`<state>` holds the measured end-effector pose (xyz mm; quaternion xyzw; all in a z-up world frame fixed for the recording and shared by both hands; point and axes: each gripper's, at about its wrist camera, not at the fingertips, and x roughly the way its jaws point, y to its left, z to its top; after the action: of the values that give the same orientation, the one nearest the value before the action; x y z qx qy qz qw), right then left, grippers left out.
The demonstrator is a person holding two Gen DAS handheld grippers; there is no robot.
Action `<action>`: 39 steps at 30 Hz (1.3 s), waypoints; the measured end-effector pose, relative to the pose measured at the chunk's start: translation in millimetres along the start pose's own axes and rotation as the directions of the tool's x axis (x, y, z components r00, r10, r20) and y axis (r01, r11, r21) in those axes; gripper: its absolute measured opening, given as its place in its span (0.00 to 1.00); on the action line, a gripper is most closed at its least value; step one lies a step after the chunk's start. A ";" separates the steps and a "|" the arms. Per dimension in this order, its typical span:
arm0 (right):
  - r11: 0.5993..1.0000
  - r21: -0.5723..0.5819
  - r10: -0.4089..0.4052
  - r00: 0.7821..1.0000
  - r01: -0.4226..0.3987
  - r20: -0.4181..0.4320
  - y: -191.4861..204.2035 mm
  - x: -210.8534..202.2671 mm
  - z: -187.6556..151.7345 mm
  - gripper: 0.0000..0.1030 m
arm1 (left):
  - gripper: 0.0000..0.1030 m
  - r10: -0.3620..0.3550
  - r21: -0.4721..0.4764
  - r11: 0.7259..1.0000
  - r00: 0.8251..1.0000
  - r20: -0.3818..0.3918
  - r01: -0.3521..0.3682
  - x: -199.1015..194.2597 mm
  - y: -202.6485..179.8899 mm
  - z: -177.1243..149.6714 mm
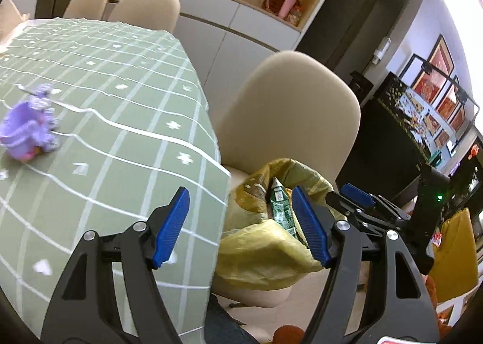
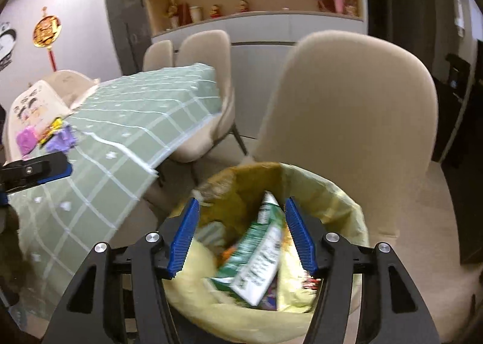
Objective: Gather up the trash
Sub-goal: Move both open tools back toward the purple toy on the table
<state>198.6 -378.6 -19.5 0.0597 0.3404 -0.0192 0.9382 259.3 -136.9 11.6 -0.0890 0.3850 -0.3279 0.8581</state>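
Beige dining chairs (image 2: 347, 120) are being seen around a worktop (image 1: 120, 120) that is being covered by a green checked cloth. Beside its near right corner, a bin lined with a yellow bag (image 2: 341, 202) is being kept on a chair seat. The right gripper (image 2: 241, 238) is being held above the bin, jaws apart and nothing clamped, while a green wrapper (image 2: 259, 256) is lying loose inside the bag. The left gripper (image 1: 238, 226) is being held apart and empty over the worktop's corner. Purple trash (image 1: 28, 129) is being left far to the left on the cloth.
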 end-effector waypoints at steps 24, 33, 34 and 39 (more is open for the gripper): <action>0.916 -0.320 0.250 0.968 -0.242 -0.017 302.3 37.9 67.0 0.54 | 0.69 0.513 -0.262 0.848 0.838 0.186 -0.460 -220.6 268.2 1.8; 0.901 -0.353 0.249 0.967 -0.252 -0.053 349.9 71.8 76.5 0.54 | 0.69 0.447 -0.141 0.892 0.884 0.135 -0.429 -192.6 353.7 49.1; 0.903 -0.352 0.246 0.968 -0.247 -0.049 350.3 74.7 78.0 0.54 | 0.69 0.450 -0.132 0.891 0.884 0.129 -0.435 -186.3 358.3 55.9; 0.913 -0.352 0.214 0.977 -0.207 -0.021 348.1 90.5 88.2 0.54 | 0.69 0.531 -0.153 0.842 0.845 0.068 -0.517 -143.8 387.0 97.1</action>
<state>350.8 -43.9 24.1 -0.0732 0.3215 0.1426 0.9333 450.1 241.9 8.1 -0.0531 0.3684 -0.0500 0.9268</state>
